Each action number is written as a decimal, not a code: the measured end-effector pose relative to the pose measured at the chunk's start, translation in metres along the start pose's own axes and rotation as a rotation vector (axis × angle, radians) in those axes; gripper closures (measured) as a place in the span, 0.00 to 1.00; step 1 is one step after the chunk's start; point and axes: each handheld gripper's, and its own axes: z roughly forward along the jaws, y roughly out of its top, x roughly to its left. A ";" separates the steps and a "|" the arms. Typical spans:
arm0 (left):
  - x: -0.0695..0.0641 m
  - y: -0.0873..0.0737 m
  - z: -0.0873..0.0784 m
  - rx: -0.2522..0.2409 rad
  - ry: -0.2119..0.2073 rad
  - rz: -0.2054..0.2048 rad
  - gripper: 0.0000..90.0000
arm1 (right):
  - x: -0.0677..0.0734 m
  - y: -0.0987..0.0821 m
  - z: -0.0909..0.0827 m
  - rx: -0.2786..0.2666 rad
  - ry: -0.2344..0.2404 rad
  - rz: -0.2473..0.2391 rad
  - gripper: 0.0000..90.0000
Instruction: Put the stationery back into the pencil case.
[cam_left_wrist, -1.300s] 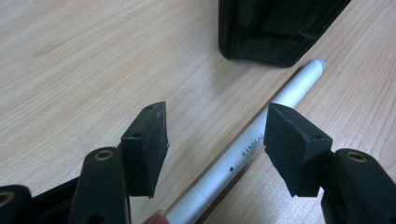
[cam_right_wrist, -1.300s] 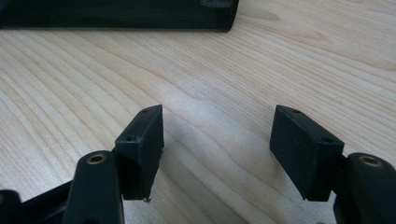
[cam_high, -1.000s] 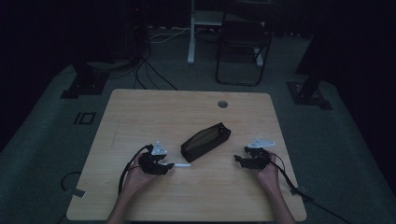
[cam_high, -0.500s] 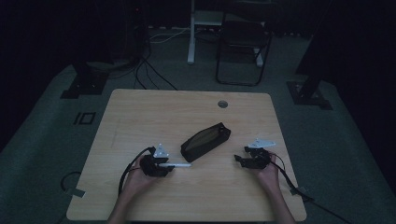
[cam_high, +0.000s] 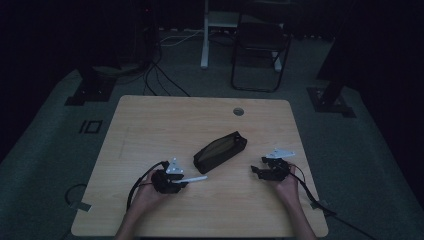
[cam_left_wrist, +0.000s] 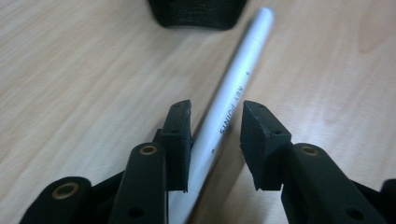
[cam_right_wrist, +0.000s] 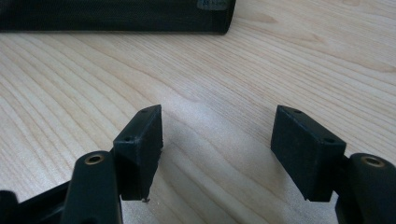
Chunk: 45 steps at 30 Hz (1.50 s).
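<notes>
Pen between your left jaws, pouch mid-table, right jaws wide and empty.

Left to right: your left gripper (cam_high: 184, 183) sits low on the wooden table (cam_high: 150, 125), near its front edge, with your left hand (cam_high: 150, 195) behind it. A white pen (cam_left_wrist: 233, 98) runs between its jaws; it touches one pad, a gap shows at the other, so you're not clamped on it. The pen points out toward the black pouch (cam_high: 220, 151), its far end just short of the pouch's near end. The pouch lies slanted at the table's middle, between your two grippers. Your right gripper (cam_high: 256, 171) rests near the table's right edge, your right hand (cam_high: 286, 186) behind it, jaws spread wide over bare wood, holding nothing, the pouch's end ahead of them.
</notes>
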 end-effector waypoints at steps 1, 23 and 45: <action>-0.002 0.001 0.000 0.002 -0.006 0.009 0.73 | 0.000 0.000 0.000 0.000 0.000 0.000 0.38; -0.029 0.008 0.008 -0.019 -0.038 0.041 0.87 | -0.001 0.000 0.000 0.000 0.004 0.001 0.38; -0.040 0.013 0.012 -0.028 0.016 0.061 0.87 | -0.001 0.000 0.000 -0.002 0.008 0.009 0.38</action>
